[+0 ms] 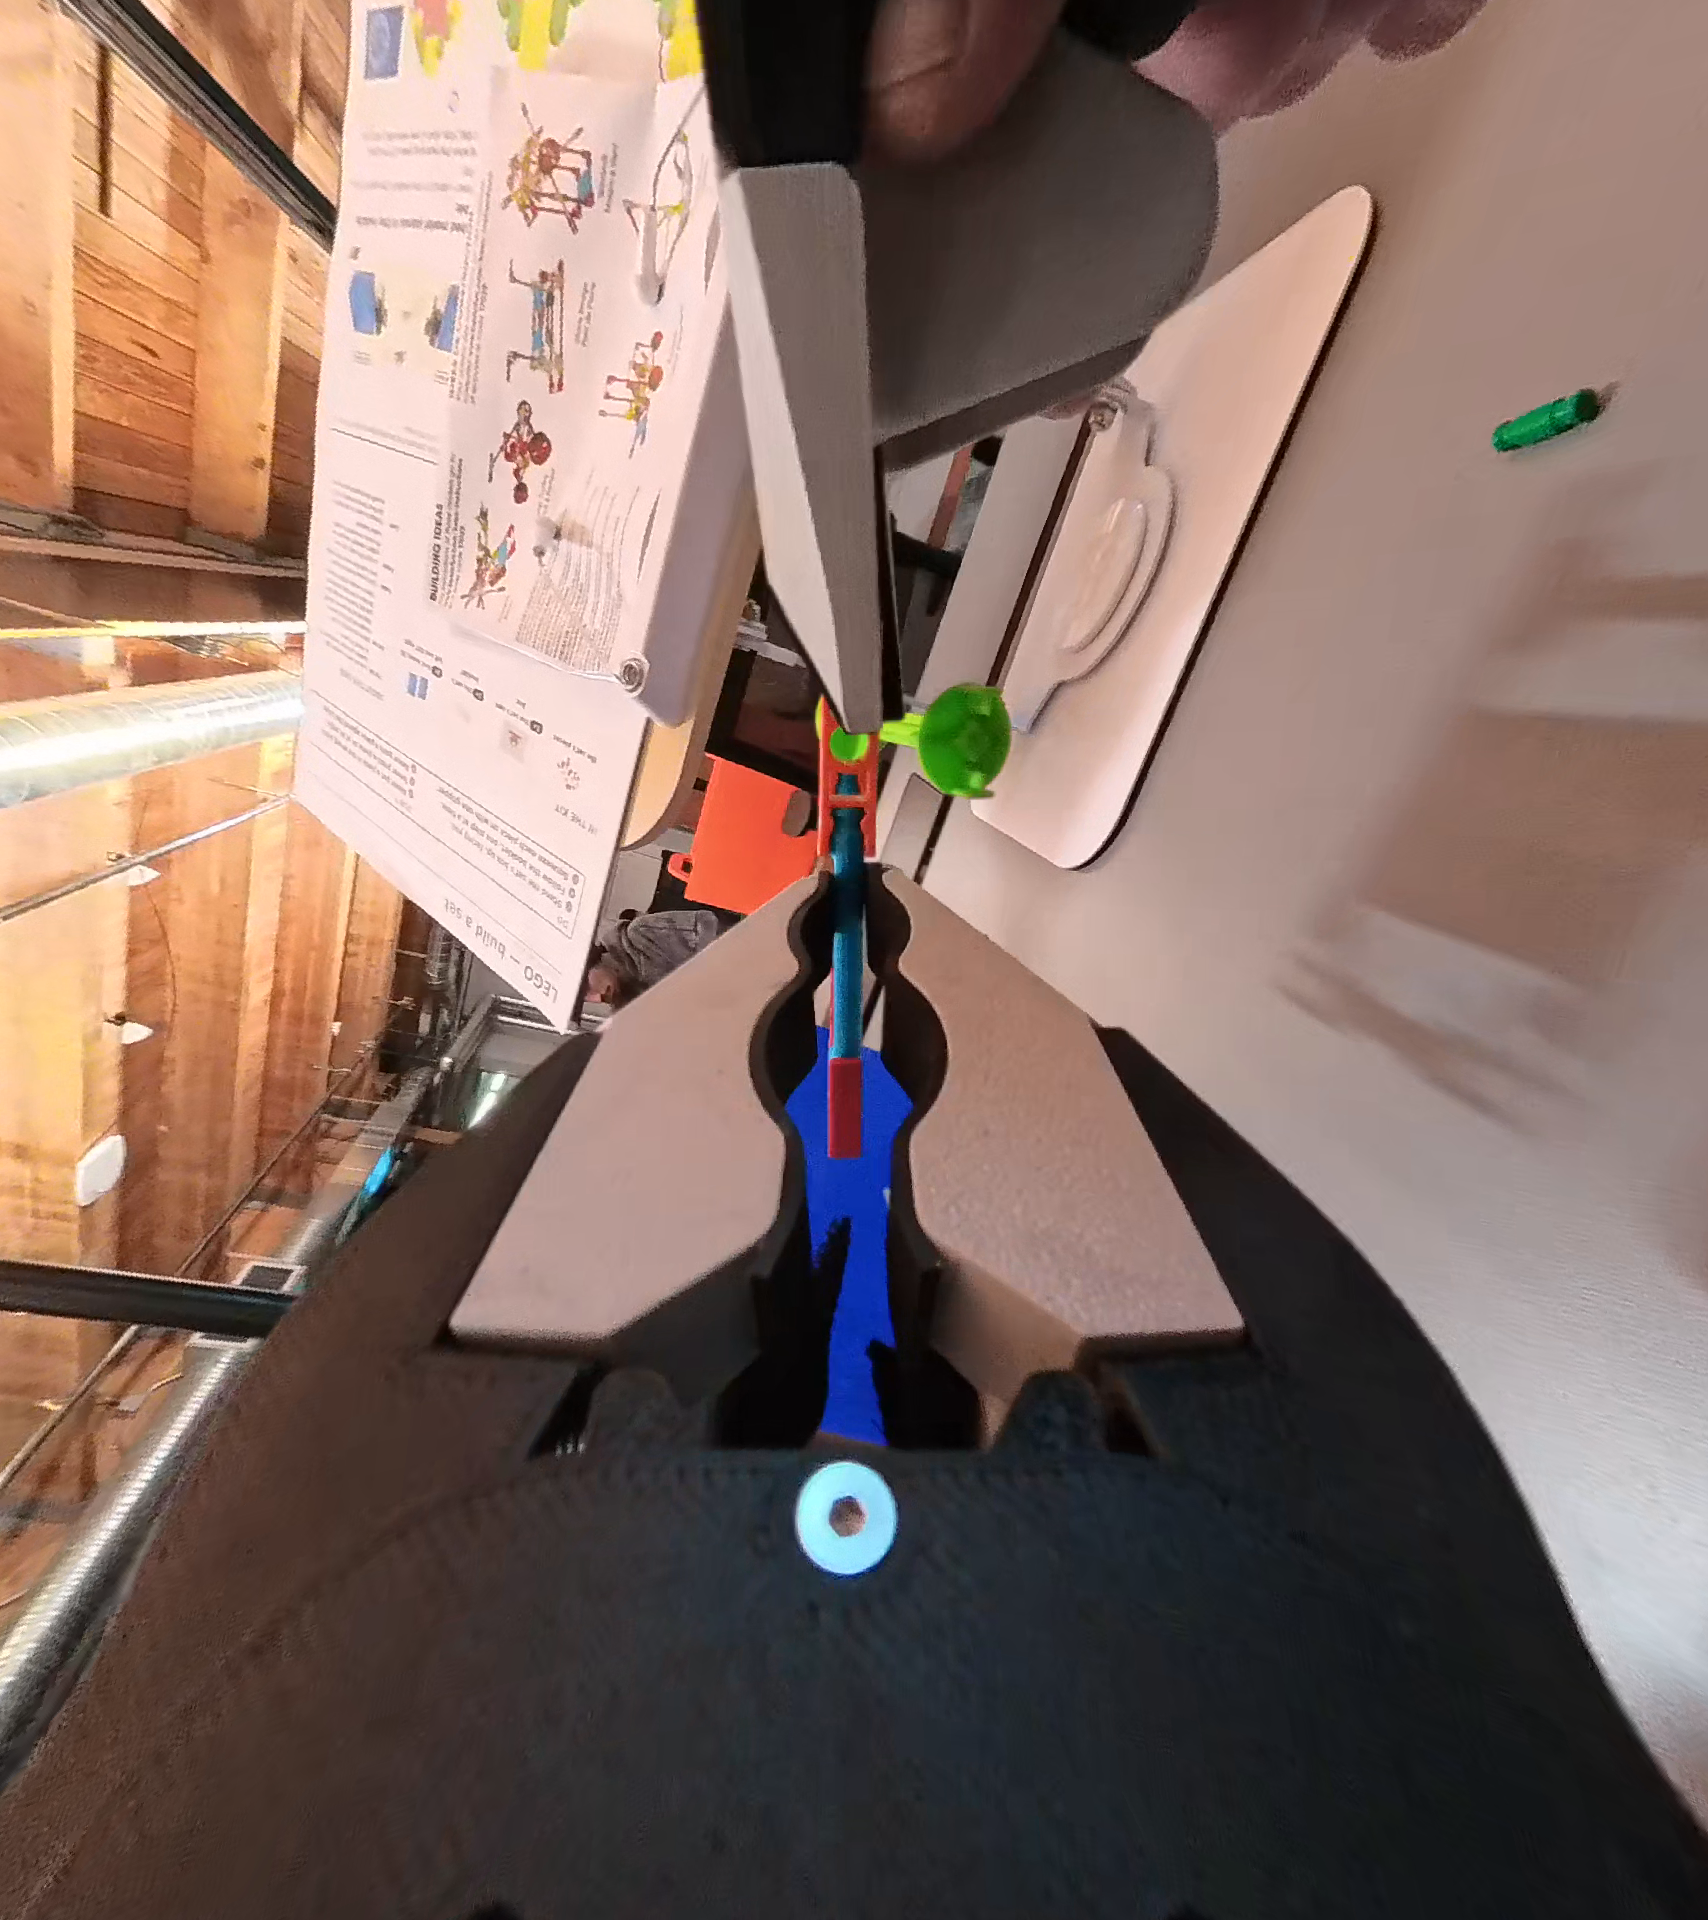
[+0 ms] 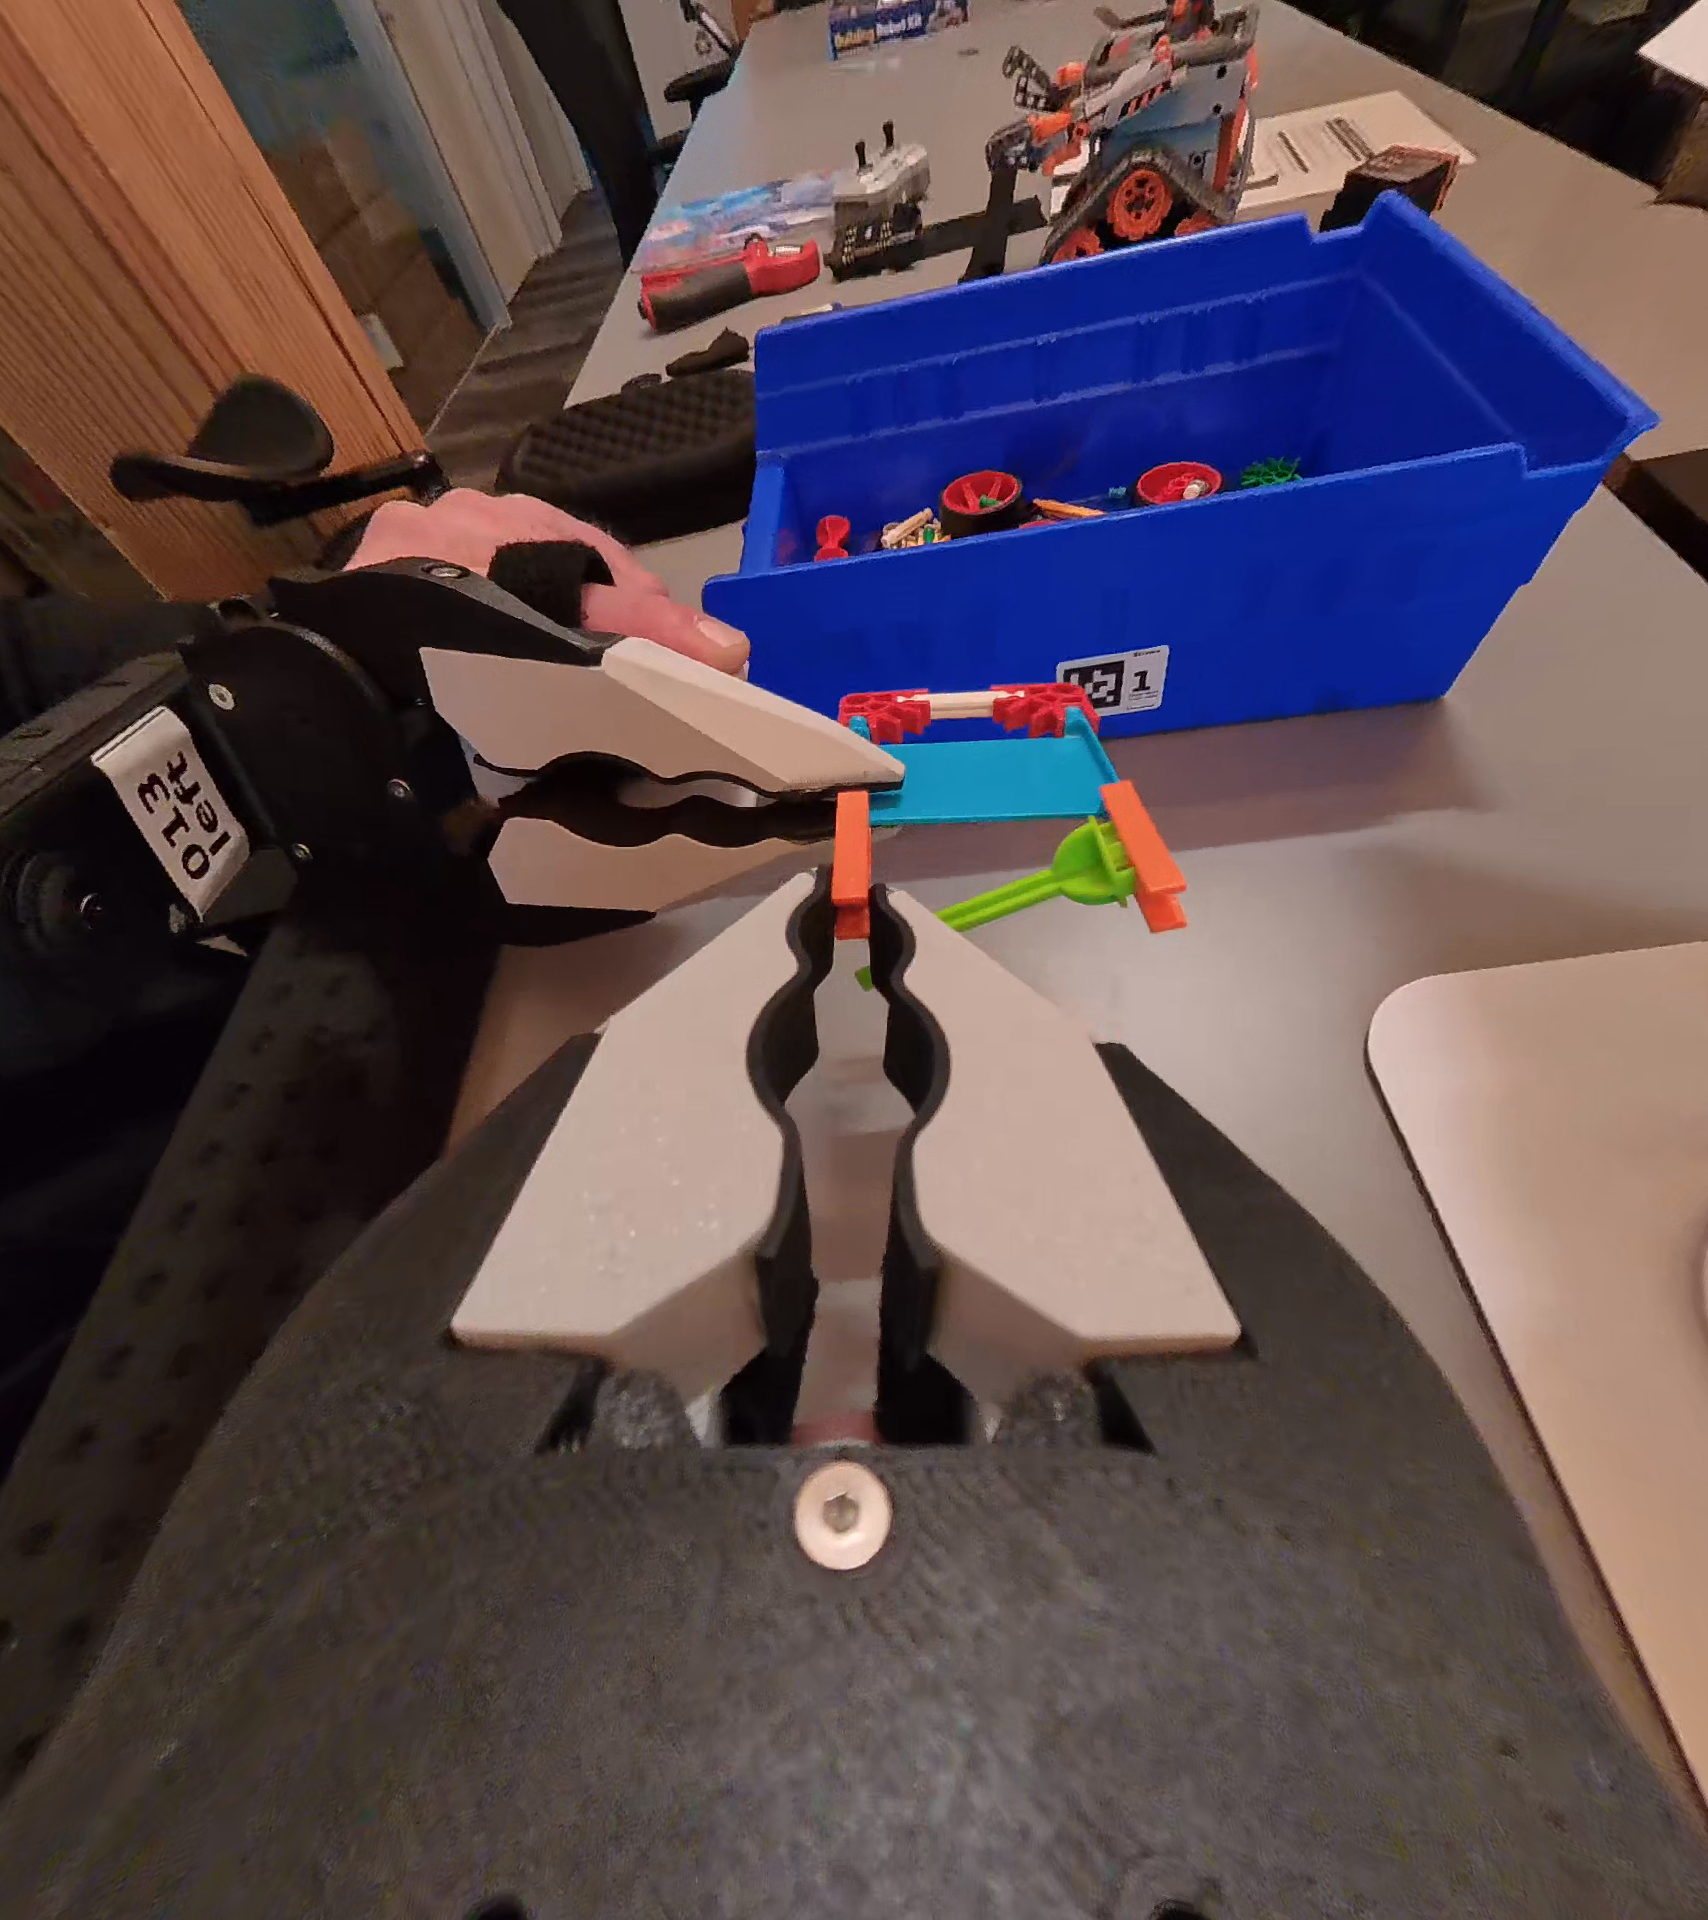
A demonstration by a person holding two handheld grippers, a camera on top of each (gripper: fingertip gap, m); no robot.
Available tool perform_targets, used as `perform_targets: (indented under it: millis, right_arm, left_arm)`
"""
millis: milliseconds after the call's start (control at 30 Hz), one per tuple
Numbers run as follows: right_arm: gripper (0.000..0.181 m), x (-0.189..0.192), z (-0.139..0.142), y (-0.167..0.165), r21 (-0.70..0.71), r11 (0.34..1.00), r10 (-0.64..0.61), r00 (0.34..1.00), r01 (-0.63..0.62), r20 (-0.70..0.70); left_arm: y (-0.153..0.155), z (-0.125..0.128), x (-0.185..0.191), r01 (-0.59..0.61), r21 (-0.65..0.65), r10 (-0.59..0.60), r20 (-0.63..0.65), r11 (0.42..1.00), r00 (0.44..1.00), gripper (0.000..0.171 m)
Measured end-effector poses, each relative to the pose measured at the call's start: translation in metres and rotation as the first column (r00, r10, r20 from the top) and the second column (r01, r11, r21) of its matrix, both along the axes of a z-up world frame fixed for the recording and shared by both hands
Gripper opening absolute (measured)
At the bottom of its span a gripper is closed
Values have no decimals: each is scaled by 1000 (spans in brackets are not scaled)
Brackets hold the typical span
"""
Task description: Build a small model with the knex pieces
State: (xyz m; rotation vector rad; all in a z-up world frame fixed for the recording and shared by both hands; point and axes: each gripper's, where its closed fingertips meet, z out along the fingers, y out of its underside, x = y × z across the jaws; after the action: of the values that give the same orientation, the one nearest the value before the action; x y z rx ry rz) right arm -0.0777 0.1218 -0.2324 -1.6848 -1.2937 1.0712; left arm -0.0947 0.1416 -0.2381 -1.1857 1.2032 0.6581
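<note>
Toy frame: a small build with a teal panel (image 2: 985,777), red connectors (image 2: 969,709) along its far edge, orange clips at the near corners and a green rod with a wheel (image 2: 1089,868). It hangs above the grey table (image 2: 1452,790), just in front of the blue bin (image 2: 1193,582).
Left gripper (image 2: 845,795): pinched tight on the panel's left edge, seemingly to steady the build from the side.
Right gripper (image 2: 848,904): nearly closed, its tips clamped on the near-left orange clip (image 2: 851,862), gripping it at its lower end.
Green piece (image 1: 1546,421): lies alone on the table, well apart.
Bin: holds loose red wheels and rods.
White mat (image 2: 1608,1143): to the right on the table.
Instruction sheet (image 1: 476,468): propped behind the build in the left wrist view.
Tracked toy vehicle (image 2: 1141,135): far down the table.
</note>
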Motion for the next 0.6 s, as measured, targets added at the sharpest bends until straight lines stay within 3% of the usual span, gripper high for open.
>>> perform_targets:
  millis: [33, 133, 167, 300, 400, 600]
  right_arm:
    - [3, 0, -1, 1, 12, 1000, -3, 1000, 3, 5]
    - [3, -1, -3, 1, 71, 997, -16, 999, 14, 36]
    - [3, -1, -4, 1, 81, 997, -22, 999, 19, 42]
    - [3, -4, -2, -4, 73, 997, -18, 999, 15, 45]
    - [4, -5, 1, -5, 73, 997, -19, 999, 17, 32]
    - [12, -4, 21, -13, 144, 989, 45, 998, -37, -53]
  left_arm:
    - [1, -1, 0, 6, -16, -6, 12, 1000, 1000, 4]
    - [-4, 0, 6, 45, -16, -44, 31, 999, 999, 34]
    - [-7, 2, 8, 64, 3, -64, 26, 998, 998, 37]
    - [-11, 4, 16, 77, 32, -77, -11, 997, 997, 27]
    - [-12, 7, 17, 72, 59, -71, -7, 996, 997, 9]
    - [-14, 19, 13, 103, 16, -105, 114, 995, 988, 7]
